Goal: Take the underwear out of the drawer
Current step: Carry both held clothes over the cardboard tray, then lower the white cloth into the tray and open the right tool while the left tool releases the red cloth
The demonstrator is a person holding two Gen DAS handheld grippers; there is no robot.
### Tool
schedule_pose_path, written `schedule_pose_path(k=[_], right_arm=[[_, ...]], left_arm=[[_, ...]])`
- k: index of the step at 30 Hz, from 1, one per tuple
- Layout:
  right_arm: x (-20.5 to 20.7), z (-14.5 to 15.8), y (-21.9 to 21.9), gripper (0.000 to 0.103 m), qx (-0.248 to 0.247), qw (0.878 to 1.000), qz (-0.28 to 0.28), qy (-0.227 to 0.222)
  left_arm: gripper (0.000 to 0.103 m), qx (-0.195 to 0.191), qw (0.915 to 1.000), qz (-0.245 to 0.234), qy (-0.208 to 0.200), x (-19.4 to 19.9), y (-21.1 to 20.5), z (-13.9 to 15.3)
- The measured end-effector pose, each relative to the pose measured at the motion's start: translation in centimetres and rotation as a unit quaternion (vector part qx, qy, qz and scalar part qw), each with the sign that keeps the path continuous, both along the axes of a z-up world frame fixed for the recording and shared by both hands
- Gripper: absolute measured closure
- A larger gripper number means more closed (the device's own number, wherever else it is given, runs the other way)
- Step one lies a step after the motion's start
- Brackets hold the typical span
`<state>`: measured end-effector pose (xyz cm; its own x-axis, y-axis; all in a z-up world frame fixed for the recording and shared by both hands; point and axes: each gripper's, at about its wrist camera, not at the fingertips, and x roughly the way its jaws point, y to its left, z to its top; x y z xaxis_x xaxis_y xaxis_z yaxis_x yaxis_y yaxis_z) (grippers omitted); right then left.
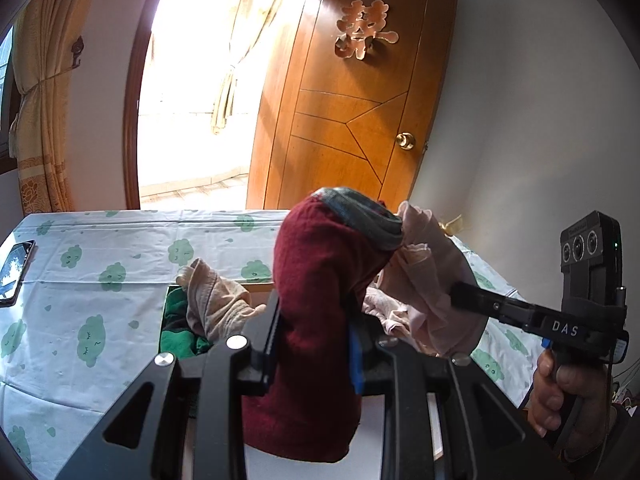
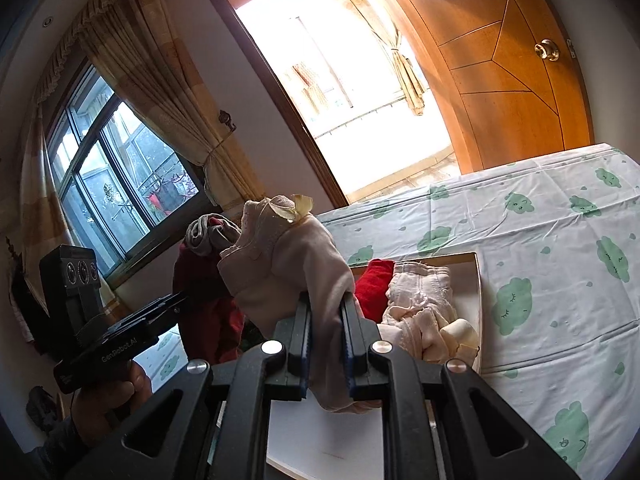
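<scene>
My left gripper [image 1: 316, 320] is shut on dark red underwear [image 1: 320, 288] with a grey waistband and holds it up above the drawer; this pair also shows in the right wrist view [image 2: 200, 276]. My right gripper [image 2: 325, 304] is shut on pale pink underwear [image 2: 288, 268] and holds it up beside the red one; the right gripper also shows in the left wrist view [image 1: 460, 294]. The white drawer [image 2: 478, 300] lies on the bed and holds a red piece [image 2: 374, 284], pink pieces [image 2: 416, 312], a beige piece [image 1: 212, 300] and a green piece [image 1: 176, 328].
The bed has a white sheet [image 1: 100, 280] with green cloud prints. A phone [image 1: 14, 272] lies at its left edge. A wooden door [image 1: 352, 100] stands open to a bright balcony. A curtained window [image 2: 112, 184] is on the left.
</scene>
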<state>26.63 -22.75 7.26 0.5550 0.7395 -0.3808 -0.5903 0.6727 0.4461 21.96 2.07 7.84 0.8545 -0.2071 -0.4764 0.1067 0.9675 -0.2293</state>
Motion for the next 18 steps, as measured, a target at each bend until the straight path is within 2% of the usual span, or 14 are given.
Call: schedule_pose_path(k=[6,13,18], right_arm=[[2.7,-0.5,1.1,0.089,-0.001,0.999,-0.016,0.03],[5.0,-1.6,2.4,0.089,-0.018,0.998,-0.033,0.049],[6.1,-2.5,3.1,0.089,-0.047,0.997,-0.043,0.049]], left_arm=[[0.077,-0.03,0.9991,0.011,0.028,3.5,0.6,-0.4],[0.077,-0.03,0.9979,0.018,0.055,6.3,0.3,-2.1],[0.077,-0.028,0.9968,0.023,0.071,8.0,-0.1,-3.4]])
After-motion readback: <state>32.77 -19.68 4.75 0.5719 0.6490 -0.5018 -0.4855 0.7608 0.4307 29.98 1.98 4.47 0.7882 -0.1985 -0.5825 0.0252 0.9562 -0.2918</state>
